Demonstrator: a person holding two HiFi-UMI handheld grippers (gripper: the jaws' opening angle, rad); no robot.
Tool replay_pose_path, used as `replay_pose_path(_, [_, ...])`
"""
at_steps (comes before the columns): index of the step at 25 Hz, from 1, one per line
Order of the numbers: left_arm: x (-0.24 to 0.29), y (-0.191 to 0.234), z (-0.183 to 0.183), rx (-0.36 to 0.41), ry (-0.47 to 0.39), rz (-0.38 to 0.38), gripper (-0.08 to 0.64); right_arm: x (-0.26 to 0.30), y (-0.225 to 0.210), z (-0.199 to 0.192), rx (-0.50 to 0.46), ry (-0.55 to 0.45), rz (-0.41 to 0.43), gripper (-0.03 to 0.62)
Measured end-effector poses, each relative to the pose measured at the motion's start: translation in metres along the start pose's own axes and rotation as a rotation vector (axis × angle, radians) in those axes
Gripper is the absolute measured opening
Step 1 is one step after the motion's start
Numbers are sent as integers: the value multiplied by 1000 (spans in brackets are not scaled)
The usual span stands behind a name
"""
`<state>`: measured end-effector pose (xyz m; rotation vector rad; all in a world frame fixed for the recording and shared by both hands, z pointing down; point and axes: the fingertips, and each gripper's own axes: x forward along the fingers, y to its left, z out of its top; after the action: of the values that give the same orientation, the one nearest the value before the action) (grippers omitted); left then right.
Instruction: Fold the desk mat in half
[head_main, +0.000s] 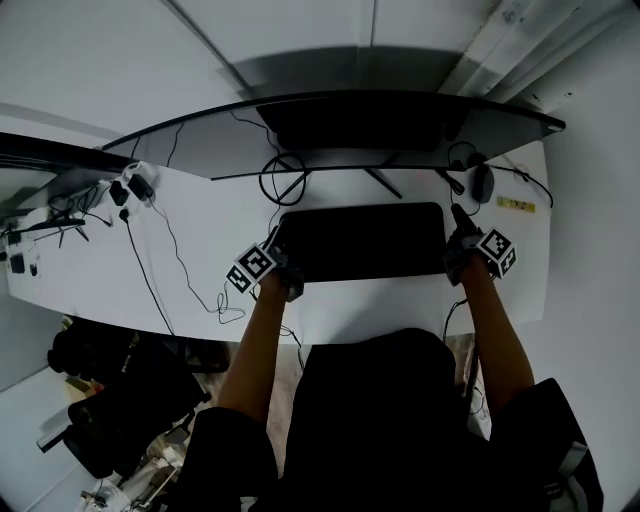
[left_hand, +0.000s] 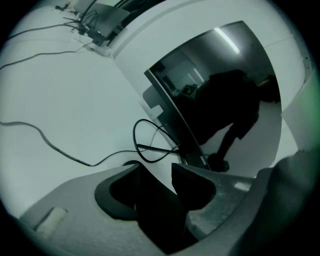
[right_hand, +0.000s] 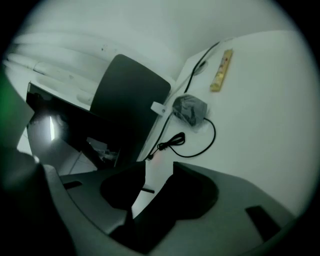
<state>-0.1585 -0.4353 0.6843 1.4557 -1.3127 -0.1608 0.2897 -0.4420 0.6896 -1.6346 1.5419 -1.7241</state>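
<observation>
The black desk mat (head_main: 360, 240) lies as a dark rectangle on the white desk (head_main: 200, 240), in front of the monitor. My left gripper (head_main: 278, 242) is at the mat's left edge and my right gripper (head_main: 457, 228) at its right edge. In the left gripper view the left gripper (left_hand: 156, 170) has its jaws apart, with white desk showing between the tips and a dark mat edge (left_hand: 160, 220) lower in the gap. The right gripper (right_hand: 159, 170) likewise stands open over a dark mat edge (right_hand: 145, 225); neither pair of pads presses on the mat.
A wide curved monitor (head_main: 350, 130) stands right behind the mat, with a coiled cable (head_main: 283, 180) at its foot. A grey mouse (head_main: 483, 183) and a yellow strip (head_main: 515, 205) lie at the back right. Loose cables (head_main: 160, 250) and plugs (head_main: 130, 185) lie on the left.
</observation>
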Motion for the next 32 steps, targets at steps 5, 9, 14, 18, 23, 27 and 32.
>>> replay_pose_path(5, [-29, -33, -5, 98, 21, -102, 184, -43, 14, 2, -134, -12, 10, 153])
replay_pose_path(9, [-66, -53, -15, 138, 1, -157, 184, -84, 28, -12, -246, -20, 10, 153])
replay_pose_path(14, [-125, -73, -18, 305, -118, -145, 184, -132, 53, -34, -439, -40, 29, 153])
replay_pose_path(18, [-172, -96, -32, 428, -162, -176, 184, -171, 72, -56, -560, -66, 33, 153])
replay_pose_path(23, [-221, -125, -55, 582, -185, -240, 182, -210, 97, -98, -666, -67, 69, 153])
replay_pose_path(27, [-251, -140, -65, 620, -217, -278, 147, -232, 108, -126, -744, -80, 57, 152])
replay_pose_path(32, [-289, -151, -71, 595, -265, -313, 63, -266, 114, -147, -832, -151, -6, 150])
